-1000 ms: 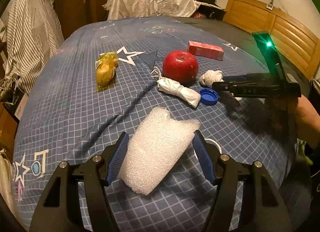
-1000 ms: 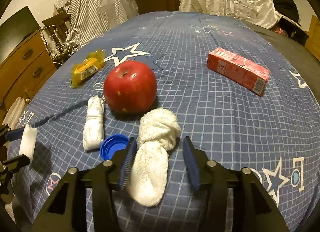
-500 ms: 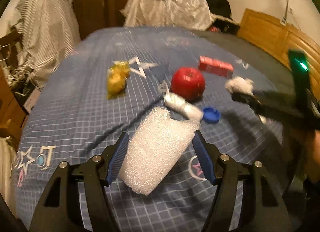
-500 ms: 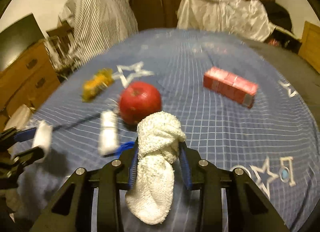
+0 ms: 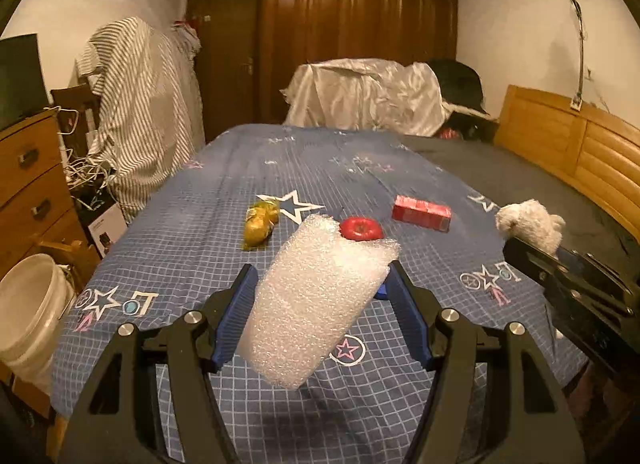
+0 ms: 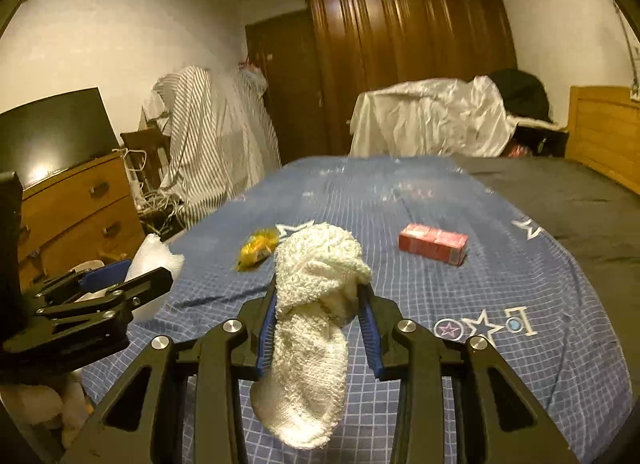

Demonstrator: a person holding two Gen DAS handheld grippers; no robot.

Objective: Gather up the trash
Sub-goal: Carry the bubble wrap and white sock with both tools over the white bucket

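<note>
My left gripper (image 5: 320,300) is shut on a roll of white bubble wrap (image 5: 316,304) and holds it above the blue star-print bed cover (image 5: 192,248). My right gripper (image 6: 318,316) is shut on a knotted white cloth (image 6: 316,328), also lifted; it shows at the right of the left wrist view (image 5: 528,224). On the bed lie a yellow wrapper (image 5: 260,224), a red apple (image 5: 361,229) partly hidden behind the bubble wrap, and a red carton (image 5: 422,213). The left gripper shows at the left of the right wrist view (image 6: 132,284).
A white bucket (image 5: 32,304) stands on the floor left of the bed. A wooden dresser (image 5: 28,176) and a striped-cloth-covered chair (image 5: 140,112) are at left. A sheet-covered pile (image 5: 368,96) and wardrobe lie beyond. A wooden headboard (image 5: 580,152) runs along the right.
Both grippers have risen and pulled back from the bed. The right gripper closed on the white cloth and lifted it. The left gripper kept its hold on the bubble wrap.
</note>
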